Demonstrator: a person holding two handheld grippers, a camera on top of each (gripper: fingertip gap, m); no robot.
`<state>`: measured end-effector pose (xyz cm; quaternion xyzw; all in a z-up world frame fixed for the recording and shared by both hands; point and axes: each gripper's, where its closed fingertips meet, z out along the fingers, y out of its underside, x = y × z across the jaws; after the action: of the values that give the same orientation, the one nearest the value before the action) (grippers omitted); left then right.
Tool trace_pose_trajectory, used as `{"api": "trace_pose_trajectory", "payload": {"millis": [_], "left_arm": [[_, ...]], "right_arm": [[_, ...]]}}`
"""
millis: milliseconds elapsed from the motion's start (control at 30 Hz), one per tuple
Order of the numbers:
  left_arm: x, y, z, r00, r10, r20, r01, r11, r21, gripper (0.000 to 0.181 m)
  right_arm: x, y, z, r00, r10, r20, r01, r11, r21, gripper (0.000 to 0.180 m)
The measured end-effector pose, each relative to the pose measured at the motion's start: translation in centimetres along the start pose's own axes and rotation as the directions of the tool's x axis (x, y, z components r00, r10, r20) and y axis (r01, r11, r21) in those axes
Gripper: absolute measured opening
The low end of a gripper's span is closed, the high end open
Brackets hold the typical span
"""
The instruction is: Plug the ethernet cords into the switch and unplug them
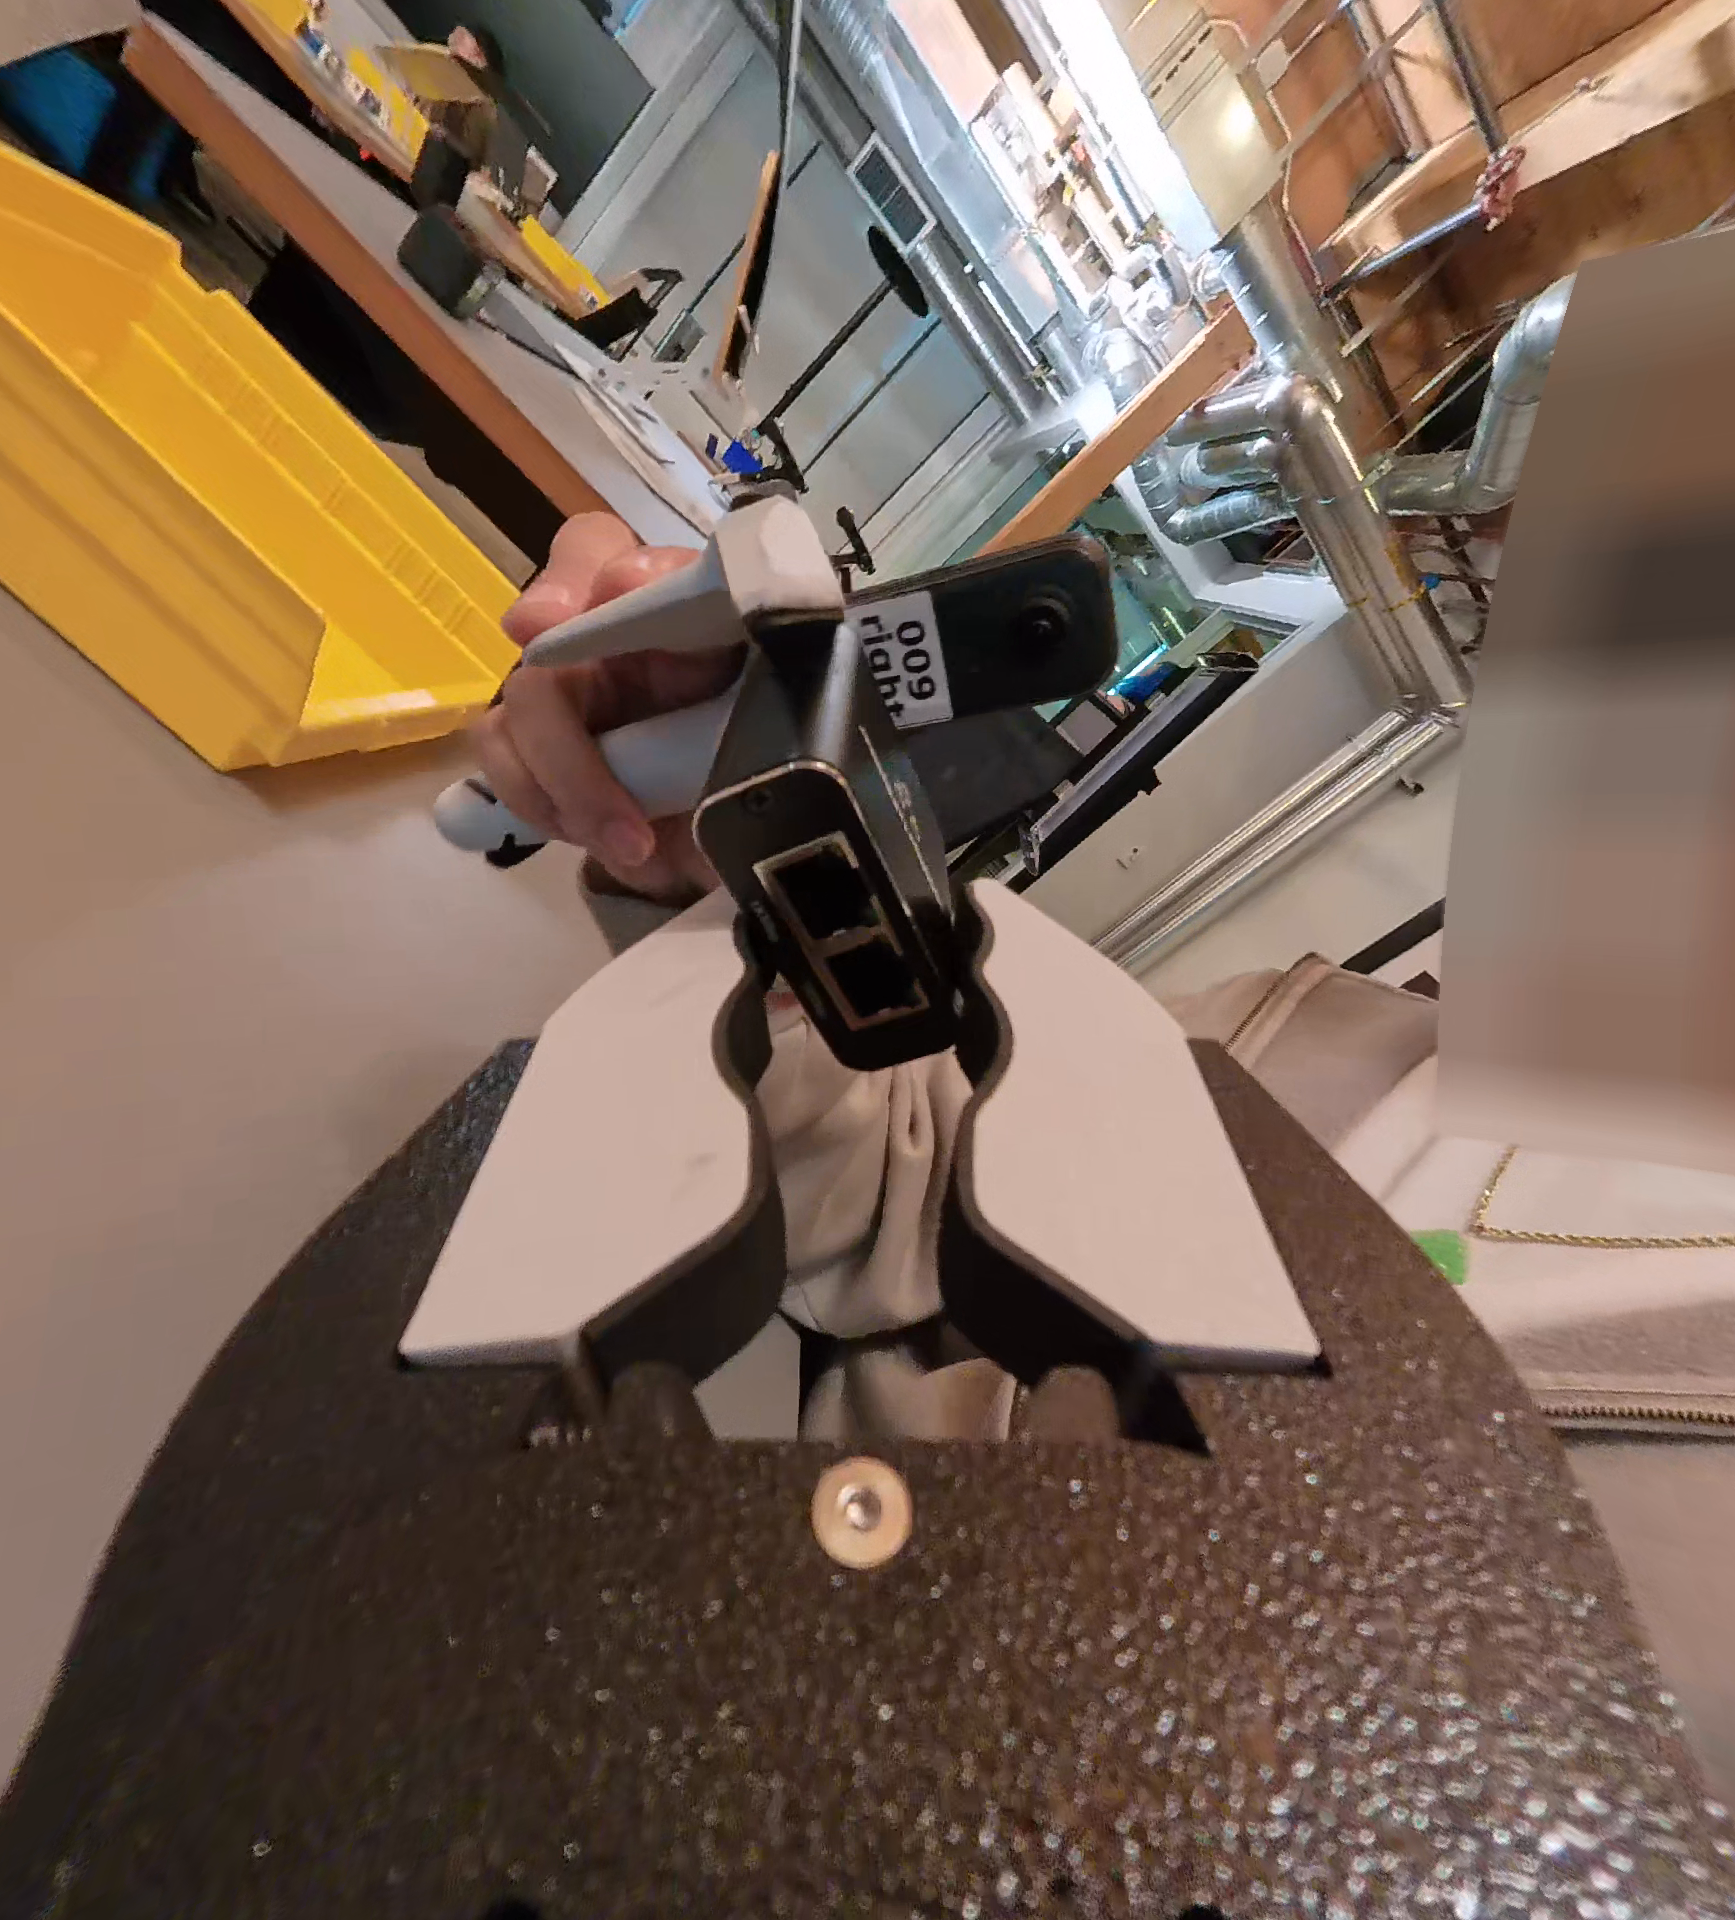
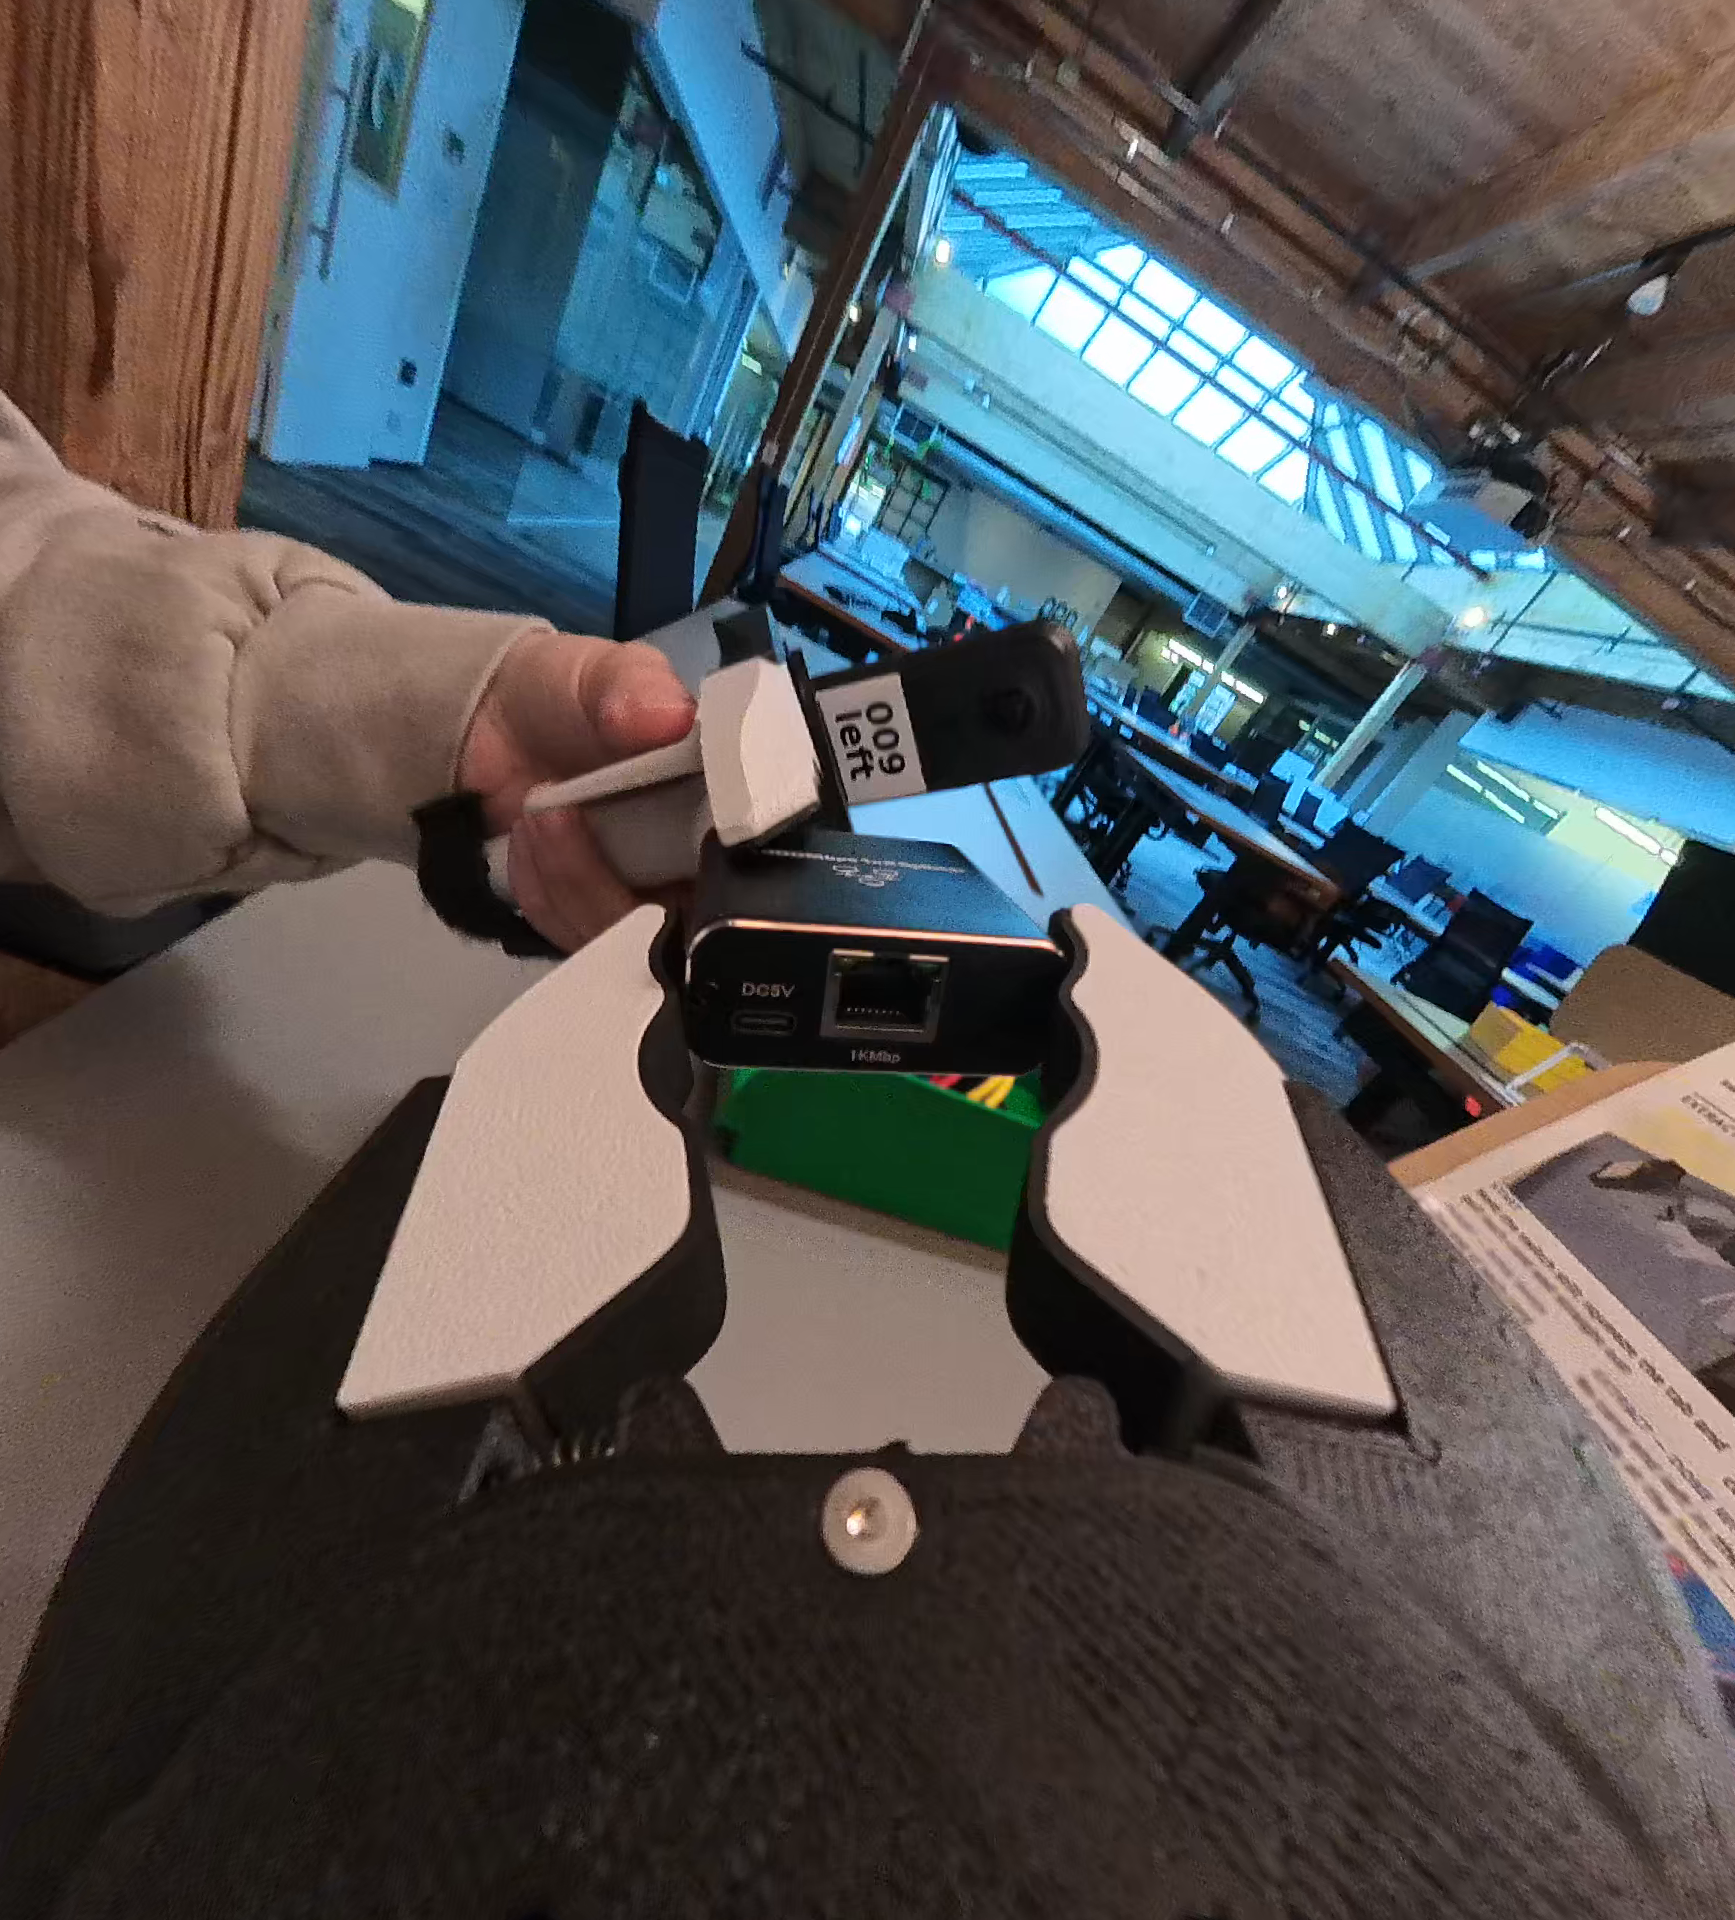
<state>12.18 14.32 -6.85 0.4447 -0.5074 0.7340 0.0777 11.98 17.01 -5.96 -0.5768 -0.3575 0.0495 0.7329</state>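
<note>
Hand-held grippers (image 1: 858, 971) (image 2: 868, 997) clamp switch (image 2: 873, 977) above green bin (image 2: 873, 1153).

Both claws (image 1: 858, 987) (image 2: 868, 997) clamp one box, facing.

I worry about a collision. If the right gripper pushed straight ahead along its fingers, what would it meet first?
The black switch, already sitting between the right gripper fingertips. Just behind it, seemingly touching, comes the left gripper and the hand holding it; depth is unclear.
</note>
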Motion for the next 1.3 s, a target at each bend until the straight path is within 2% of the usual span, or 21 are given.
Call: {"api": "trace_pose_trajectory", "payload": {"millis": [67,133,233,367,533,633,733,800,1067,1200,1300], "left_arm": [[-0.5,0.2,0.0,0.999,-0.030,0.016,0.030,0.999,-0.011,0.029],[-0.5,0.4,0.0,0.999,-0.043,0.019,0.044,0.999,-0.025,0.027],[-0.3,0.6,0.2,0.996,-0.087,0.006,0.087,0.995,-0.054,0.027],[-0.1,0.4,0.3,0.991,-0.137,0.003,0.137,0.990,-0.046,0.024],[-0.4,-0.7,0.3,0.982,-0.191,-0.008,0.191,0.979,0.077,0.024],[-0.7,-1.1,0.4,0.978,-0.209,-0.002,0.207,0.968,0.142,0.024],[-0.8,-1.4,0.5,0.969,-0.244,-0.032,0.246,0.952,0.184,0.024],[-1.0,-1.2,0.7,0.968,-0.249,-0.016,0.248,0.951,0.184,0.024],[-0.6,-1.0,1.0,0.965,-0.264,-0.012,0.261,0.947,0.188,0.024],[-0.9,-1.1,0.7,0.978,-0.209,0.025,0.200,0.960,0.196,0.031],[-1.6,-0.8,0.4,0.977,-0.199,0.081,0.181,0.965,0.188,0.029]], "right_arm": [[-0.2,0.4,-0.2,1.000,0.019,0.018,-0.018,0.999,-0.028,0.067],[-0.4,-0.2,-0.4,0.997,0.069,0.046,-0.070,0.997,0.020,0.065],[-0.9,-1.0,-0.2,0.995,0.066,0.069,-0.072,0.994,0.084,0.075],[-1.6,-0.5,0.4,0.997,-0.007,0.078,0.004,0.999,0.034,0.083],[-0.7,0.0,0.5,0.998,-0.070,0.005,0.070,0.998,-0.001,0.077],[0.1,0.9,0.6,0.990,-0.132,-0.056,0.129,0.990,-0.062,0.081],[0.4,0.7,0.8,0.988,-0.128,-0.084,0.124,0.991,-0.054,0.086],[0.6,0.8,0.8,0.985,-0.146,-0.097,0.141,0.988,-0.059,0.078],[0.2,0.2,0.7,0.999,-0.014,-0.039,0.014,1.000,-0.001,0.076],[0.6,0.7,1.0,0.996,0.078,-0.036,-0.078,0.997,0.001,0.076],[0.4,1.5,1.2,0.987,0.161,0.004,-0.161,0.987,-0.010,0.076]]}}
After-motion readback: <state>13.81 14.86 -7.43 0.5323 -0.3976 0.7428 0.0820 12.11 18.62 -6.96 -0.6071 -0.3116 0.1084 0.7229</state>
